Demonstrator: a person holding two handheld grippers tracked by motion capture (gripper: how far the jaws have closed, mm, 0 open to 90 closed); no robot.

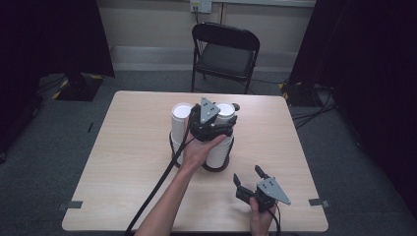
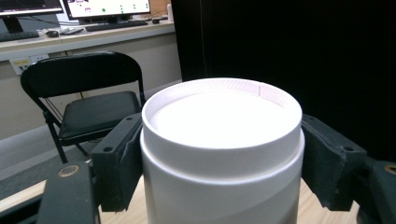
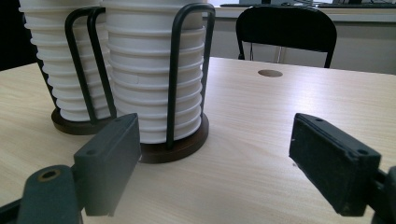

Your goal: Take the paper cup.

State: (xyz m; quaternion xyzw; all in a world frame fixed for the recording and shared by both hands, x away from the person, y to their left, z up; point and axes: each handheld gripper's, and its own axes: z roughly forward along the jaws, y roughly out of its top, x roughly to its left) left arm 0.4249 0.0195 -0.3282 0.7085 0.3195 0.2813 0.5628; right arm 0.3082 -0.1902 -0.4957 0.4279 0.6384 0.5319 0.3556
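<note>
Gripping a white cup (image 2: 222, 140), the left gripper (image 2: 219, 158) tops ridged stacks.

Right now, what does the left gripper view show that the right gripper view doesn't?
Left gripper view: the left gripper's pads pressed against both sides of the top cup, bottom up, and monitors on a desk behind.
Right gripper view: the right gripper open above bare table, two cup stacks in black wire holders on round bases, and a table hole.
Both: the black folding chair.

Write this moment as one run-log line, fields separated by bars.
left tool: around top cup of right stack | right tool: open, empty, above table
</note>
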